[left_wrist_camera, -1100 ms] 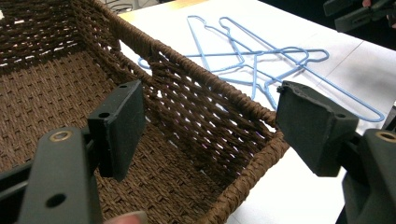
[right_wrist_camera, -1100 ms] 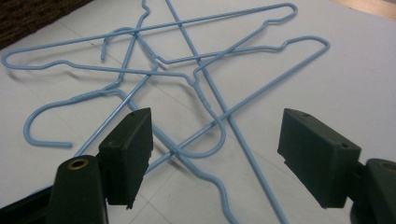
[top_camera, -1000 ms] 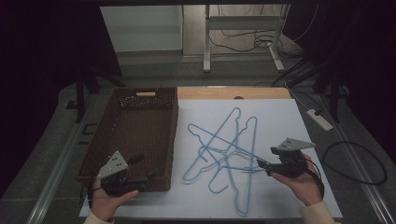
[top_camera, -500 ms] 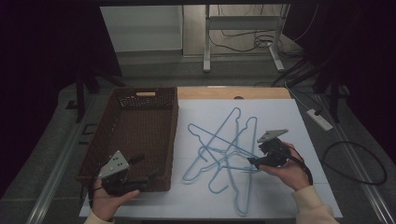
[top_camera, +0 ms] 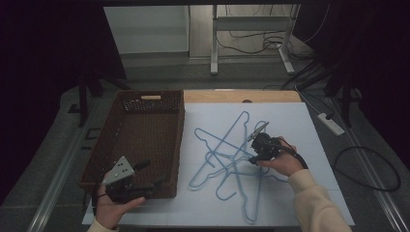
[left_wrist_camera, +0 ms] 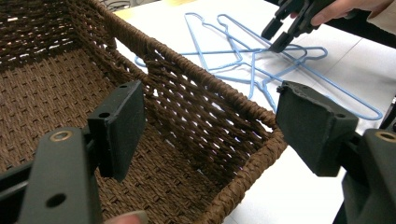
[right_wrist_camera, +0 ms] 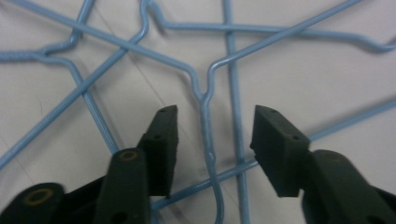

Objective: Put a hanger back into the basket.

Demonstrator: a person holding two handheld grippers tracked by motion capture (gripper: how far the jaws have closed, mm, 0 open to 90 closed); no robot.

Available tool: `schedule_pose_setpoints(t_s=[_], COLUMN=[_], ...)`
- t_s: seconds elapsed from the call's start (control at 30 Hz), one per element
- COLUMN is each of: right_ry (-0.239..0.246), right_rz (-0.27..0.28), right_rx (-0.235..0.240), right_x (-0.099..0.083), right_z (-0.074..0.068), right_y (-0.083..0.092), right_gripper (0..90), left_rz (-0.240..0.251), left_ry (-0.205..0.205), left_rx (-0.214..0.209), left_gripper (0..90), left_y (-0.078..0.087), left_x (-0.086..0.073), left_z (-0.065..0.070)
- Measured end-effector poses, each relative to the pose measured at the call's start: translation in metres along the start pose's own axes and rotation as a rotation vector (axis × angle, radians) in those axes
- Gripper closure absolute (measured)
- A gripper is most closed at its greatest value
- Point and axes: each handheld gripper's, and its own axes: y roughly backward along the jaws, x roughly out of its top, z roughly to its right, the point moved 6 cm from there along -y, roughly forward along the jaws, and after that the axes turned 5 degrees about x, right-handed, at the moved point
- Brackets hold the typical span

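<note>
Holding over: my right gripper [top_camera: 251, 159] is low above the tangle of thin light-blue wire hangers [top_camera: 232, 159], on the white table cover [top_camera: 290, 121] to the right of the basket.
Hangers' look: slim blue wire, several crossed over one another — hooks and shoulders overlapping, lying flat.
Between my right jaws: one hanger's twisted neck [right_wrist_camera: 205, 126] runs up the gap, with a second straight wire just beside it; the jaws have just been closing, about half apart, pads not pressing on the wire.
Left gripper [top_camera: 145, 176]: jaws wide, nothing gripped — it straddles the near right corner of the dark-brown woven wicker basket [top_camera: 145, 104].
Basket's place: left part of the table, well apart from my right hand [top_camera: 283, 162].
</note>
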Motion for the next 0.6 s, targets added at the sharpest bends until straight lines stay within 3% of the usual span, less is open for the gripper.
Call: schedule_pose_setpoints(t_s=[0.17, 0.37, 0.47, 0.6], right_ry=[0.034, 0.106, 0.137, 0.168], right_rz=[-0.057, -0.1, -0.099, -0.099], right_rx=[0.006, -0.039, -0.044, -0.075], right_x=[0.0, 0.002, 0.003, 0.003], right_z=[0.0, -0.003, -0.005, -0.006], right_y=[-0.008, -0.013, -0.014, -0.014], right_gripper=[61.4, 78.0, 84.4, 85.2], left_rz=[0.003, -0.003, -0.001, -0.001], left_ry=[-0.001, -0.002, -0.002, -0.002], left_rx=[-0.001, -0.001, -0.001, 0.0], left_gripper=[25.2, 25.2, 25.2, 25.2], left_y=[0.0, -0.001, -0.001, -0.001], left_x=[0.001, 0.0, 0.0, 0.0], left_z=[0.001, 0.001, 0.001, 0.001])
